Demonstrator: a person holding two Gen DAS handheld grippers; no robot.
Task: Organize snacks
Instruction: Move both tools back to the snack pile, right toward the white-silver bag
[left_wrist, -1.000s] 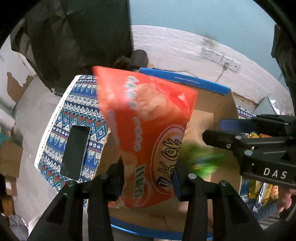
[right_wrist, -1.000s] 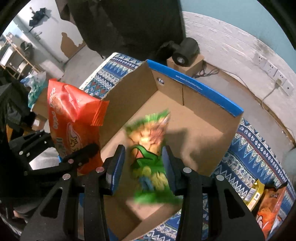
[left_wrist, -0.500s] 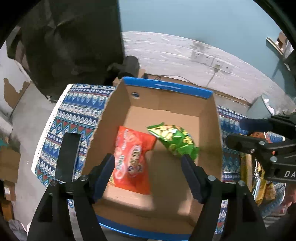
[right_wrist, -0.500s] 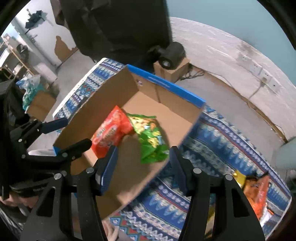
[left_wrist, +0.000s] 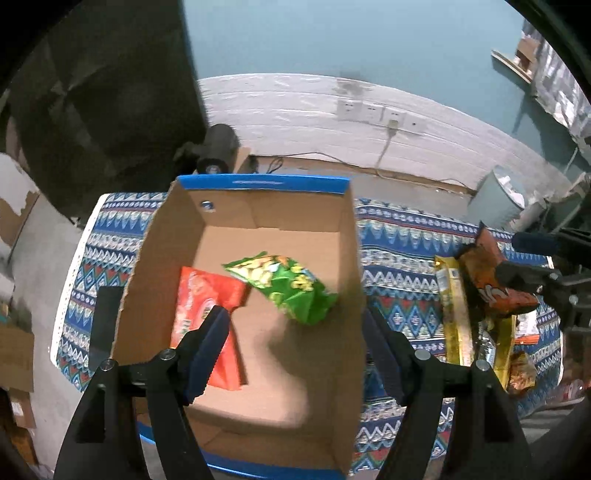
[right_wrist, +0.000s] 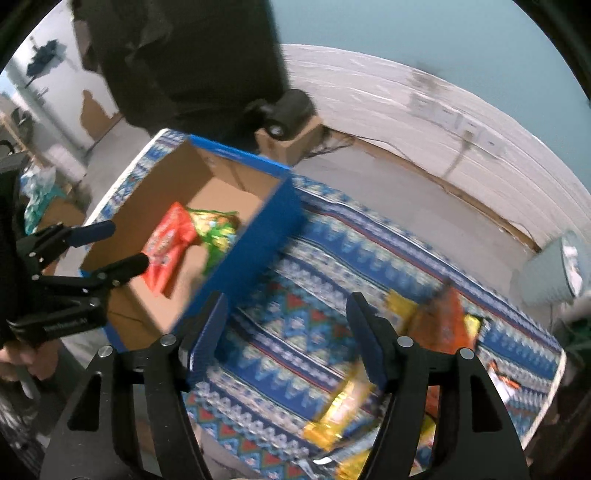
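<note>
A cardboard box with a blue rim (left_wrist: 258, 182) stands on the patterned cloth. A red snack bag (left_wrist: 199, 299) and a green snack bag (left_wrist: 284, 288) lie loose on its floor. My left gripper (left_wrist: 293, 321) hangs open above the box, holding nothing. My right gripper (right_wrist: 288, 306) is over the cloth to the right of the box (right_wrist: 258, 236); its jaws are opening with nothing between them. Beyond it lie an orange bag (right_wrist: 439, 321) and yellow packs (right_wrist: 343, 410). The left wrist view shows the same orange bag (left_wrist: 491, 280), the yellow packs (left_wrist: 452, 314) and the right gripper (left_wrist: 511, 256).
A black phone (left_wrist: 105, 317) lies on the cloth left of the box. Behind the table are a black cylindrical device (left_wrist: 218, 151) on a small carton, wall sockets (left_wrist: 373, 112) and a grey bin (left_wrist: 495, 206). A hand (right_wrist: 22, 362) holds the left gripper.
Both grippers let go: the red and green bags dropped into the box. The jaws spread wide. The right gripper swung right, away from the box and over the cloth.
</note>
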